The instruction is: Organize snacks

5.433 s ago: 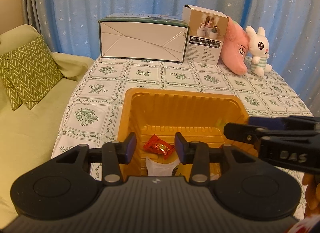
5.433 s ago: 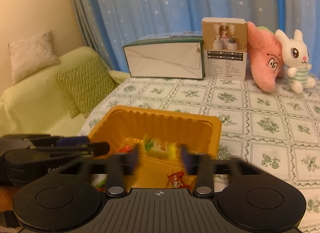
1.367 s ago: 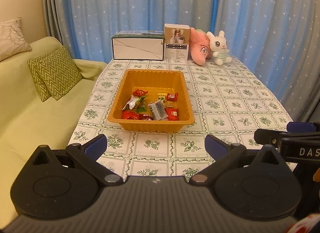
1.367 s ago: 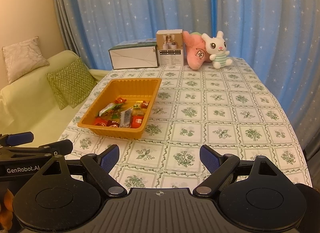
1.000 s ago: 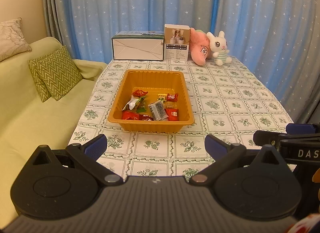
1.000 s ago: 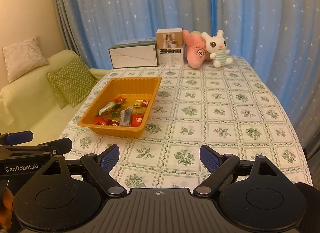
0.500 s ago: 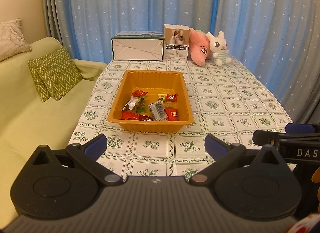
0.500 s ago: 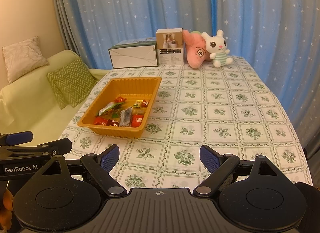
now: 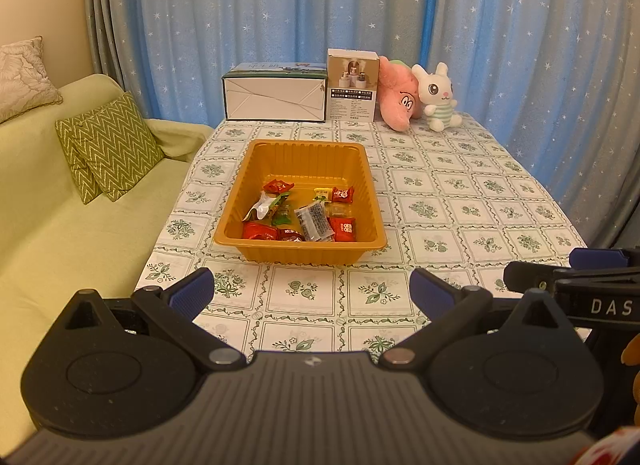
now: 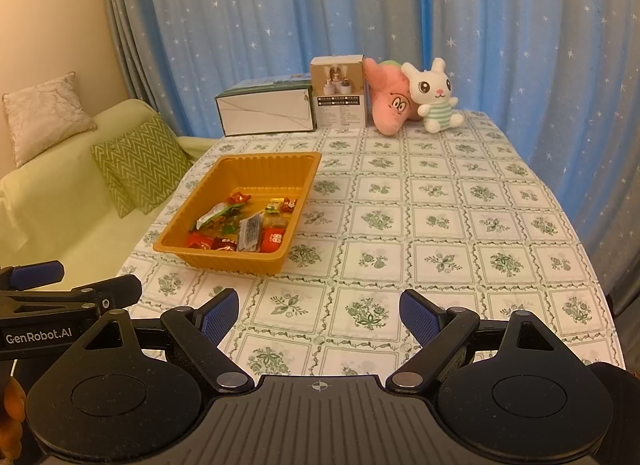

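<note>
An orange plastic tray [image 9: 300,153] [image 10: 256,165] stands on the patterned tablecloth, left of the table's middle. Several wrapped snacks [image 9: 308,217] [image 10: 244,229] lie in its near half, among them red, green and grey packets. My left gripper [image 9: 312,293] hovers over the table's near edge, well short of the tray, open with nothing between its blue pads. My right gripper [image 10: 320,315] hangs to the right of it, also open and holding nothing. Each gripper's fingers show at the edge of the other's view.
At the table's far edge stand a white carton [image 9: 274,97], a small product box [image 9: 352,85], a pink plush [image 9: 400,99] and a white rabbit plush [image 9: 436,99]. A green sofa with cushions [image 9: 108,145] runs along the left. Blue starred curtains hang behind.
Several seconds ago both grippers were right over the tray with narrow jaws; now they are pulled back to the near edge and wide open. Over the last second nothing has moved.
</note>
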`<action>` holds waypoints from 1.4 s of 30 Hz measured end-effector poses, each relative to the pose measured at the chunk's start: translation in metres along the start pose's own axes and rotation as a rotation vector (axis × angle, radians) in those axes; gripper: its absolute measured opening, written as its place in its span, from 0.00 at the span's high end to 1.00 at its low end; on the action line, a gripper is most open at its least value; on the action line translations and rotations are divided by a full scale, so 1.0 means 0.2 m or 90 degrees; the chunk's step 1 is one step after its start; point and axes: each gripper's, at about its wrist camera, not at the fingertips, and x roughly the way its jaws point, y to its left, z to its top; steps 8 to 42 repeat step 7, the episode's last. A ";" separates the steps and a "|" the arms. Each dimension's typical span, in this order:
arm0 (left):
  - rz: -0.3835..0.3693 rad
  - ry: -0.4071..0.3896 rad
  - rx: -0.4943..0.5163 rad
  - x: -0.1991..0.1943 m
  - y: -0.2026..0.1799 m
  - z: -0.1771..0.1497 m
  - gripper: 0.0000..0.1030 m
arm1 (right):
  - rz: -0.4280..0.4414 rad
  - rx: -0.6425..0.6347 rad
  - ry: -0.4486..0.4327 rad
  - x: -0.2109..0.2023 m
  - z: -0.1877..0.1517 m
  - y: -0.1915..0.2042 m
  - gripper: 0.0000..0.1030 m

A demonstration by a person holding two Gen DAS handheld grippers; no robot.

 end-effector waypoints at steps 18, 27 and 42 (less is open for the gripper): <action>-0.004 -0.006 -0.015 -0.01 0.00 0.01 0.00 | 0.000 0.000 -0.001 0.00 0.00 0.00 0.15; -0.004 -0.006 -0.015 -0.01 0.00 0.01 0.00 | 0.000 0.000 -0.001 0.00 0.00 0.00 0.15; -0.004 -0.006 -0.015 -0.01 0.00 0.01 0.00 | 0.000 0.000 -0.001 0.00 0.00 0.00 0.15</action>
